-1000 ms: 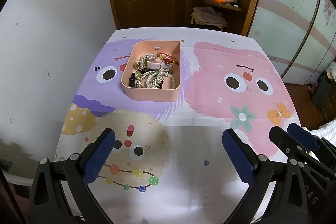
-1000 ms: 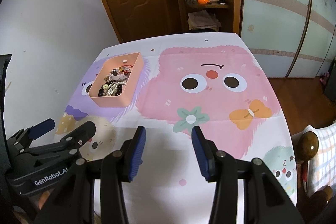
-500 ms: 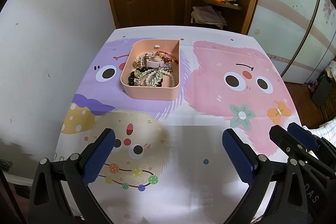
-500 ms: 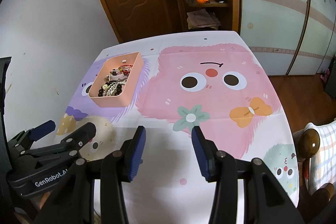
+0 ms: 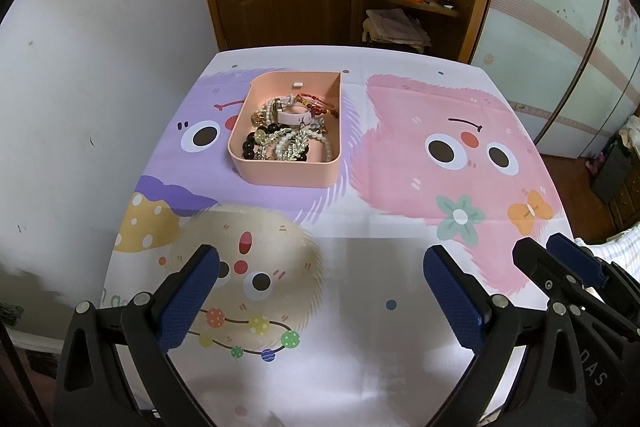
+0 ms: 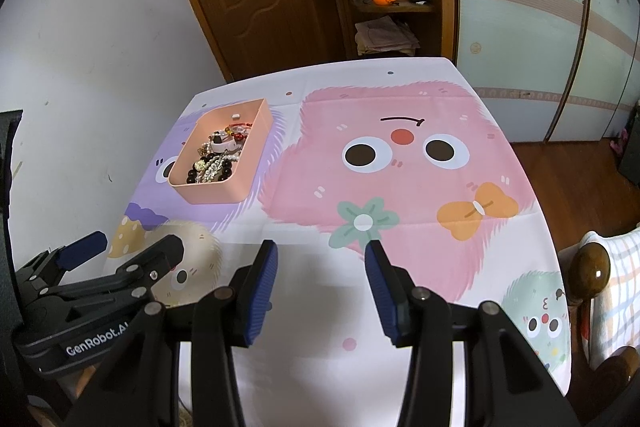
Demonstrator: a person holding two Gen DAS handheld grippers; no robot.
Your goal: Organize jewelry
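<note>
Behind the table stand a brown door and a shelf with a pink caddy; a cartoon-monster tablecloth (image 5: pixel 360 267) covers the top. From the left wrist view, the pink tray (image 5: pixel 286 177) sits toward the far left corner, piled with jewelry (image 5: pixel 286 137): pearl strands, black beads, a red cord. The left gripper (image 5: pixel 320 301) hovers by the near edge, jaws spread wide and empty, probably lined up to reach the tray. The letters "DAS" show on the black frame at lower right.

From the right wrist view, the right gripper (image 6: pixel 320 293) hangs over the near edge, jaws apart, holding nothing, well apart from the tray (image 6: pixel 212 193). The other gripper's body reads "GenRobot.AI". A wall poster's writing is too small to read.
</note>
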